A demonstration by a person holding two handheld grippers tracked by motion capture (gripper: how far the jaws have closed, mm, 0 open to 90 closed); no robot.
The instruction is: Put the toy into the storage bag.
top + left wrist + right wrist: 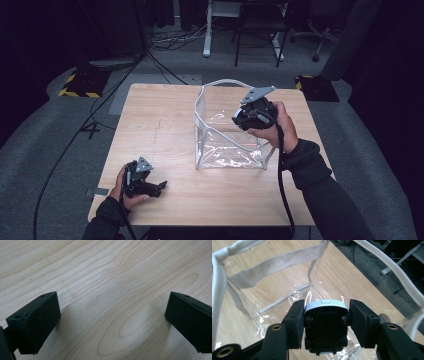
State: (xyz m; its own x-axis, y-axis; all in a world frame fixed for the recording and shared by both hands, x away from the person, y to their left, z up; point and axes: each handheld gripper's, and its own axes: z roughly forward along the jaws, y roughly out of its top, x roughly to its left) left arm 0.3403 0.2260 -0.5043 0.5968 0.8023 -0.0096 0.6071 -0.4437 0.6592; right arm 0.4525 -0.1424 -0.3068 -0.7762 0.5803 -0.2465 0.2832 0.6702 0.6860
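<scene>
Your right claw (327, 322) grips a toy car (326, 325) inside the bag (202, 120); lower it gently. Left claw (112, 322) rests wide.

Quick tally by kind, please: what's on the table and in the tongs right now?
Clear bags with white trim: 1
Toy cars, underside up, held in the right tongs: 1
Tongs, left open over bare table, right shut: 2
Total: 4

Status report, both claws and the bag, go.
Left claw open, over bare table. Right claw shut on toy car, over clear bag. Nothing obstructing.
</scene>
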